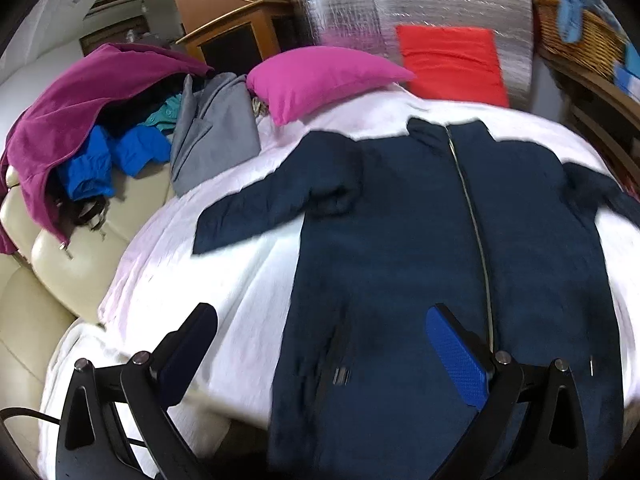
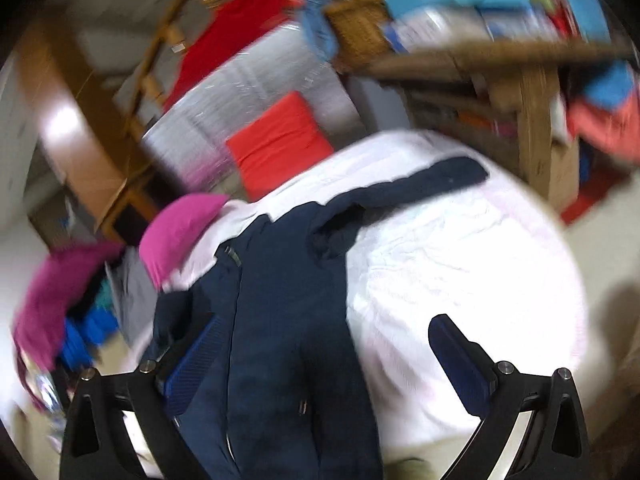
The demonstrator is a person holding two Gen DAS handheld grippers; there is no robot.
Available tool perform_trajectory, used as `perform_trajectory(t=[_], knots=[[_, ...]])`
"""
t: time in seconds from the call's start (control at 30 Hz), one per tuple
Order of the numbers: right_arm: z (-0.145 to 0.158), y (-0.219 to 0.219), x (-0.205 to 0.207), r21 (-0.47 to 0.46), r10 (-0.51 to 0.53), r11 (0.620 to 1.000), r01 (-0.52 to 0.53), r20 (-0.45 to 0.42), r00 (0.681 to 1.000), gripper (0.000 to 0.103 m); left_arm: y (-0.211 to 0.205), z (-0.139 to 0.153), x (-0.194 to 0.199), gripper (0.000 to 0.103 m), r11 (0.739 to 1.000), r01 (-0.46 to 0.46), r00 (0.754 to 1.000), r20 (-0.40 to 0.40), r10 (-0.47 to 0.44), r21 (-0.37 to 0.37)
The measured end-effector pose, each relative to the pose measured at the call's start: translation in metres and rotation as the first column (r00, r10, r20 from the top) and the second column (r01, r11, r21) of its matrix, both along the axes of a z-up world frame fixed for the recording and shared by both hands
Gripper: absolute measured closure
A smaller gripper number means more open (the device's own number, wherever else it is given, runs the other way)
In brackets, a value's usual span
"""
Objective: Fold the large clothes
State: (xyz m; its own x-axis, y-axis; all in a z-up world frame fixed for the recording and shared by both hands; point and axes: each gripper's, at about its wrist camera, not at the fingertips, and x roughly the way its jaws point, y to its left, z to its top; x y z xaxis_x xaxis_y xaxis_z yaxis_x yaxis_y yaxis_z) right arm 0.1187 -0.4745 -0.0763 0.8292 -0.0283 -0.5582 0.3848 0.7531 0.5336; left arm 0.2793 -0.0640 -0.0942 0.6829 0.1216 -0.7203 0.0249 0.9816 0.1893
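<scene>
Navy jacket [image 1: 440, 240] lies zipped flat on white sheet [image 1: 240, 280], left tool [image 1: 320, 336] spread above.

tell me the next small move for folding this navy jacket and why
Probably lower the left gripper onto the left sleeve and pinch its cuff. The navy jacket lies flat and zipped on the white sheet, sleeves spread, both grippers' jaws open and empty.

A bed [image 1: 240, 264], covered with a white sheet, is seen carrying a navy zip-front jacket [image 1: 420, 240] laid flat, zipper up, its sleeves spread out to either side. A pink pillow [image 1: 320, 80] is set on the sheet near the jacket's collar, and a red cushion [image 1: 452, 64] is propped at the far end against a silver quilted panel [image 1: 360, 4].
</scene>
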Motion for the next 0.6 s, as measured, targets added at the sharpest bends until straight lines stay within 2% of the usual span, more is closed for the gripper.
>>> perform_trajectory(t=[0.13,0.27,0.43,0.6], knots=[[-0.041,-0.075,0.047,0.230,-0.056,0.972,0.046,0.040,0.998,0.000,-0.020,-0.016,0.058,0.000,0.999,-0.007,1.000,0.000,0.007,-0.050],[-0.087,-0.134,0.102,0.437,-0.155,0.893,0.108,0.073,0.985,0.000,-0.039,-0.034,0.104,0.000,0.994,-0.022,1.000,-0.014,0.021,-0.105],[-0.120,-0.185,0.155,0.547,-0.269,0.816,0.187,0.072,0.960,0.002,-0.056,-0.053,0.132,0.000,0.994,-0.021,1.000,-0.008,0.020,-0.111],[-0.152,-0.231,0.191,0.602,-0.389,0.735,0.313,-0.004,0.921,0.021,-0.054,-0.071,0.148,0.000,0.996,-0.038,0.999,-0.029,0.036,-0.076]])
